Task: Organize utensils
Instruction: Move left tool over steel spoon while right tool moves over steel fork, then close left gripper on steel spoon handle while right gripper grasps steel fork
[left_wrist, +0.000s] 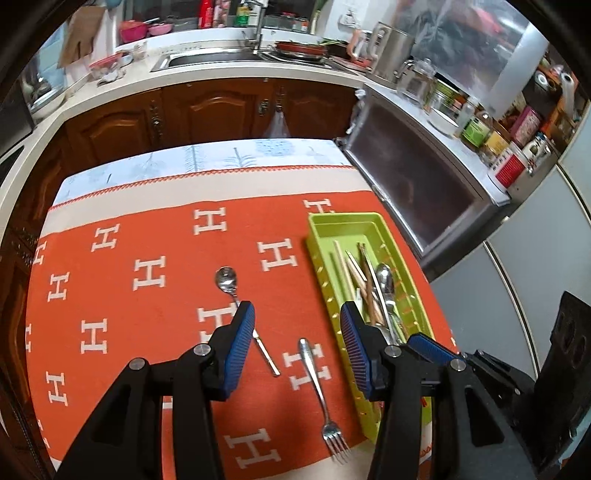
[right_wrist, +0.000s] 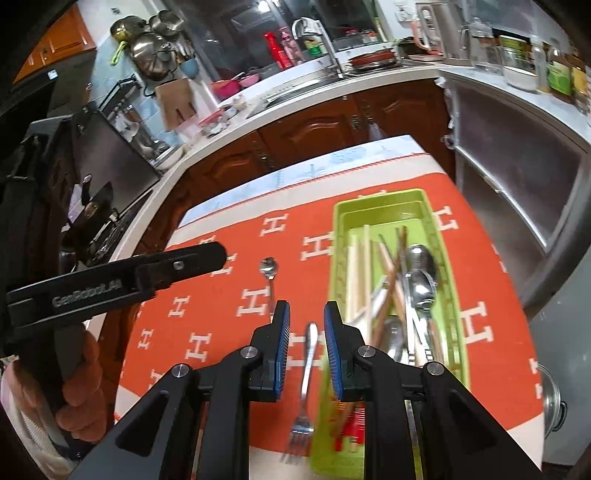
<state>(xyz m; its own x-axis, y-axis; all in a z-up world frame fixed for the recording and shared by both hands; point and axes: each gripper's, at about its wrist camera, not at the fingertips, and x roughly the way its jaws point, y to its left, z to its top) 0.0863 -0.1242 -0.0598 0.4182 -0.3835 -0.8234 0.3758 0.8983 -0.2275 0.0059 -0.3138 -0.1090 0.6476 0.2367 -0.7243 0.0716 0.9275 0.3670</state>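
Green utensil tray (left_wrist: 317, 225) as landmark on the orange-clothed bench (left_wrist: 147, 236): it already holds chopsticks and spoons. A fork (left_wrist: 317, 384) lies just beside its near long wall, a teaspoon (left_wrist: 236, 295) farther out on that side. Left tool (left_wrist: 297, 332) and right tool (right_wrist: 306, 332) both hang parted and empty above the fork. Judged next: grip the fork mid-handle, lift clear of the wall, and lay it lengthwise.

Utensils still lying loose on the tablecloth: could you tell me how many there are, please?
2: a spoon left of the green tray, and a fork beside the tray's near end.
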